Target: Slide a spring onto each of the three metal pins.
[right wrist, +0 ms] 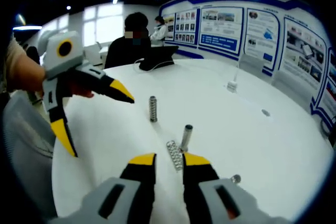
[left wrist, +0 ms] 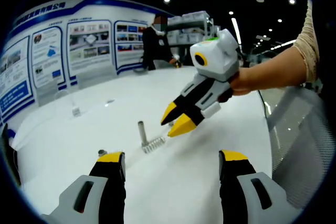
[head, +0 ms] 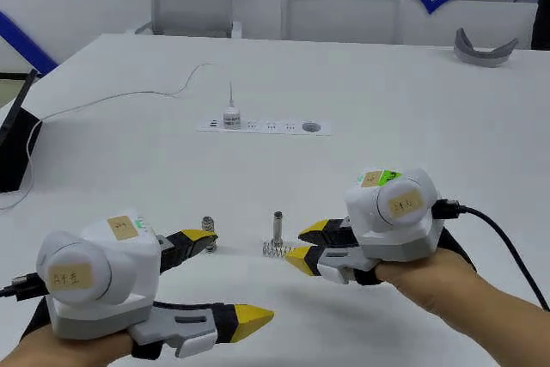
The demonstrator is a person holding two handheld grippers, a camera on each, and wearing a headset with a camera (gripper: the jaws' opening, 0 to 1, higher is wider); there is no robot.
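Head view: loose spring [head: 273, 249] flat beside bare pin [head: 278, 227]

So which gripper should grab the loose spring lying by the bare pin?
Right. The right gripper has its jaws just short of the spring beside the bare pin; the left gripper sits wide open farther off.

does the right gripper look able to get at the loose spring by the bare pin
Probably yes: the right gripper sits open right at the loose spring, with nothing between them. The bare pin stands close behind it.
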